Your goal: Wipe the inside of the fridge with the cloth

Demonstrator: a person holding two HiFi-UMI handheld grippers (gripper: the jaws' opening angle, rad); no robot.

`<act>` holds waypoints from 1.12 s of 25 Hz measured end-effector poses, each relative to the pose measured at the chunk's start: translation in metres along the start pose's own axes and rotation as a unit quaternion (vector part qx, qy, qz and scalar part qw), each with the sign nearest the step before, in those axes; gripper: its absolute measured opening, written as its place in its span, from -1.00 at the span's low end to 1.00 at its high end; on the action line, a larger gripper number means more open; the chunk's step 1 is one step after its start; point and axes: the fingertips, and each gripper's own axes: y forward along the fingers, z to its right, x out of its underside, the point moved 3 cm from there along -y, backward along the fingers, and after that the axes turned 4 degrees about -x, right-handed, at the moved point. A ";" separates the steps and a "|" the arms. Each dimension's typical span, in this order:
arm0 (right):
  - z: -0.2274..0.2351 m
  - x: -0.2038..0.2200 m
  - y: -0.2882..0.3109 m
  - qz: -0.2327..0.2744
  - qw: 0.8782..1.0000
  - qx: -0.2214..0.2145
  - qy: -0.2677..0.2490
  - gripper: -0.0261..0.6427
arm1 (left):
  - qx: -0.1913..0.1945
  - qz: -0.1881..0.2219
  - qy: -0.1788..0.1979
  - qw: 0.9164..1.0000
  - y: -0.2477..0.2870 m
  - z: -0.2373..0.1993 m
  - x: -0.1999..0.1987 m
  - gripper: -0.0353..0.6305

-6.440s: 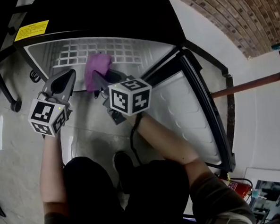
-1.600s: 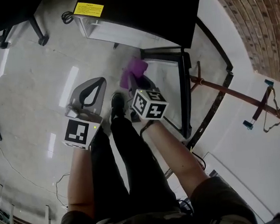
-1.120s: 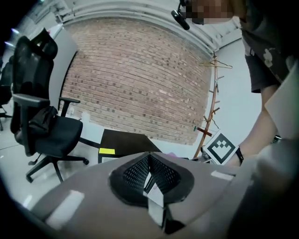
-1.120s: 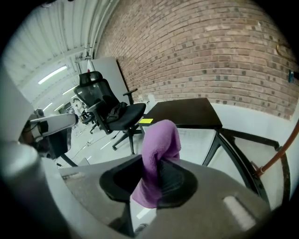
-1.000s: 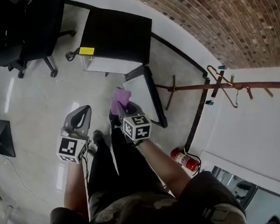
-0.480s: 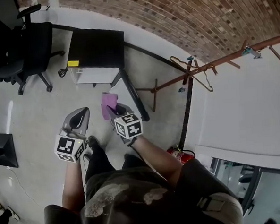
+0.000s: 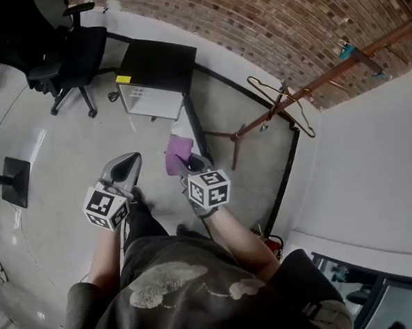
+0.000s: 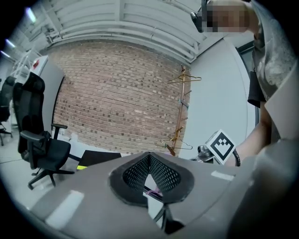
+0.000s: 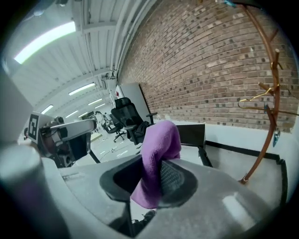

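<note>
Right gripper (image 9: 152,183) clamped on the purple cloth (image 9: 161,140). Left gripper (image 8: 150,163) closed, empty, alongside. Fridge (image 7: 157,66) well ahead of both. Risk: the narrowly pinched cloth may slip free under wiping drag.

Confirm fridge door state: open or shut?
Open. In the head view the fridge shows its white inside toward the camera, and its door stands swung out beside the opening.

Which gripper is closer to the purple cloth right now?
Right. The right gripper is shut on the soft purple cloth, which pokes up between its jaws; the left gripper, shut and empty, sits apart to its left.
</note>
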 end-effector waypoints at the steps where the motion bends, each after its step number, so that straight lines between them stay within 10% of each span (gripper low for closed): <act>1: -0.002 0.004 -0.010 0.006 1.000 -0.009 -0.001 -0.69 | -0.006 0.001 -0.001 1.000 -0.008 0.013 0.003 -0.84; 19: -0.034 0.127 -0.127 -0.027 0.997 -0.071 0.024 -0.70 | -0.120 -0.018 -0.042 0.992 -0.161 0.153 0.077 -0.84; 28: -0.064 0.166 -0.181 -0.030 0.999 -0.035 0.009 -0.70 | -0.080 0.011 -0.035 0.996 -0.204 0.212 0.086 -0.84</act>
